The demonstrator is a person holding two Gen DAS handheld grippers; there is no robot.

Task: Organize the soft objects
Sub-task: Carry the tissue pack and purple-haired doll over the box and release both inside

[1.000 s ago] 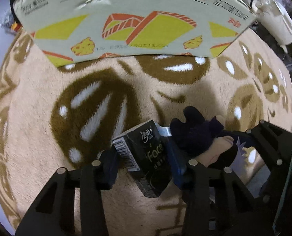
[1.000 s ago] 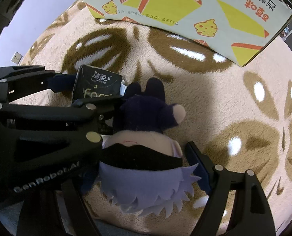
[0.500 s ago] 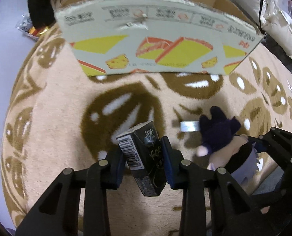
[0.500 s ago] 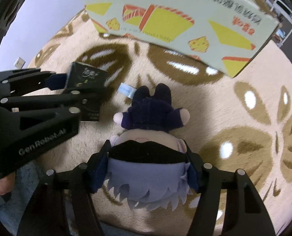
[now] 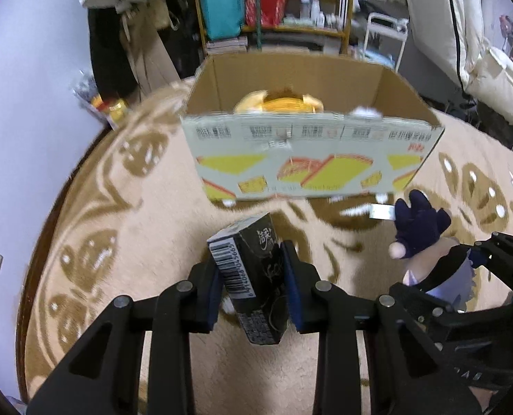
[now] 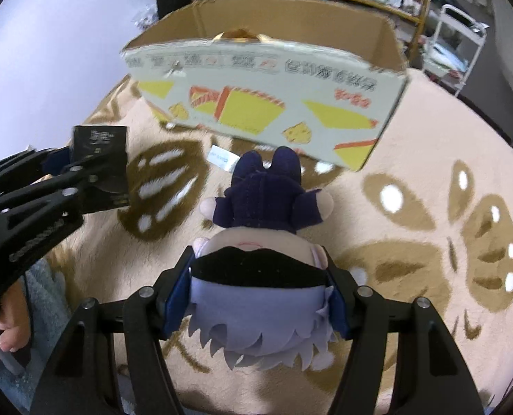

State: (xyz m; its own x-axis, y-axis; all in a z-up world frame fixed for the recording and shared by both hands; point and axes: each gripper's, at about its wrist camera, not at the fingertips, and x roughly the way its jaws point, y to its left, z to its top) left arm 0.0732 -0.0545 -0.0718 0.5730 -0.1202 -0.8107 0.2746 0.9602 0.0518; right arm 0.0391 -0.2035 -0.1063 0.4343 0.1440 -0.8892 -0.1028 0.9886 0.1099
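1. Since a second ago we have lifted both loads off the rug [image 5: 125, 207]; the cardboard box [image 5: 308, 152], which then filled the top of both views from close up, now sits farther ahead with its open top showing.
2. Our left gripper [image 5: 253, 276] is closed down to the width of the black tissue pack [image 5: 253, 276], blue pads pressed on its two long sides, holding it tilted above the rug, nearer than the box.
3. Our right gripper [image 6: 256, 297] is clamped on the head of the plush doll [image 6: 260, 242], jaws spread wide by the soft head; the doll hangs clear of the rug, just right of the pack.
4. Risk, as we judge it: the pack is gripped towards its lower end and leans, so a quick swing towards the box could pivot it out of the pads.
5. Risk for the doll: the stuffing gives under the pads, so the head could slip free; its dangling legs and white tag might also catch on the near wall of the box.
6. Both grippers travel close together, so they could knock each other above the opening.
7. The doll has pale lilac spiky hair, a black blindfold, a dark navy body and pinkish hands. A yellow-orange soft toy [image 5: 279, 100] already lies inside the box.
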